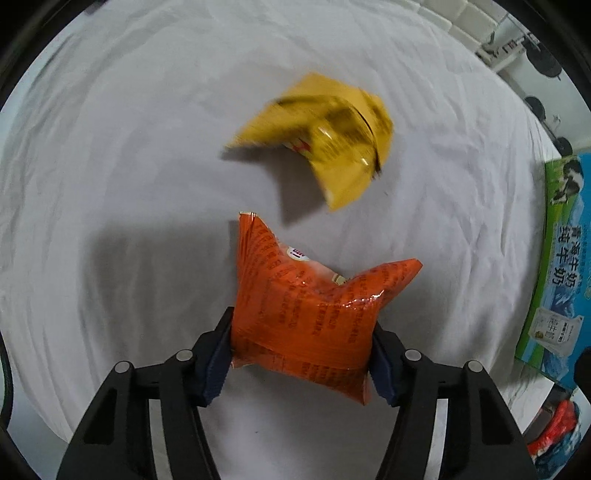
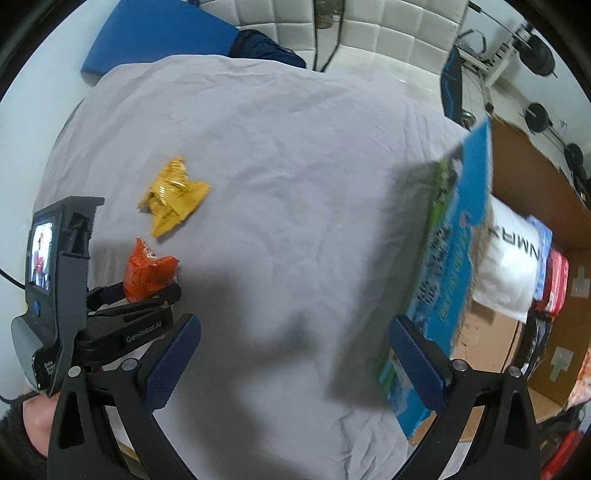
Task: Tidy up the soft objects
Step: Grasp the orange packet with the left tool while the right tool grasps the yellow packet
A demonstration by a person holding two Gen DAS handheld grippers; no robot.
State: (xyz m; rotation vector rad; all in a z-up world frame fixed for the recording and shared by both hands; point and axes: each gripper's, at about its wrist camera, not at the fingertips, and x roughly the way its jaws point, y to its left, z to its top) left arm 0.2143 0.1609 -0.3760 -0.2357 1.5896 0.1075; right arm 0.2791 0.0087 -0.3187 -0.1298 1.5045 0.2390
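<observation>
- The left gripper (image 1: 301,354) clamps the orange bag (image 1: 310,317); a blue pad presses into each side of the bag's lower half, and the bag bulges up and forward past the fingertips.
- In the right wrist view the same left gripper (image 2: 147,295) sits to the left of the right fingers, with the orange bag (image 2: 149,273) sticking out beyond its tips over the sheet (image 2: 277,184).
- The yellow bag (image 1: 325,144) lies crumpled on the sheet (image 1: 110,184) ahead of the left fingers, apart from the orange bag; it is blurred in this view. From the right wrist, the yellow bag (image 2: 171,199) lies ahead and left of the fingers.
- The right gripper (image 2: 295,365) is spread wide and holds nothing; only wrinkled sheet shows between its fingers.
- A cardboard box (image 2: 546,206) stands to the right of the right fingers, its blue printed flap (image 2: 454,258) rising just beyond the right fingertip. Inside sit a white pack (image 2: 509,266) and a red pack (image 2: 557,280).
- From the left wrist, the flap (image 1: 554,258) stands far right of the fingers.
- A blue mat (image 2: 159,33) and a dark bundle (image 2: 266,48) lie beyond the sheet's far edge.
</observation>
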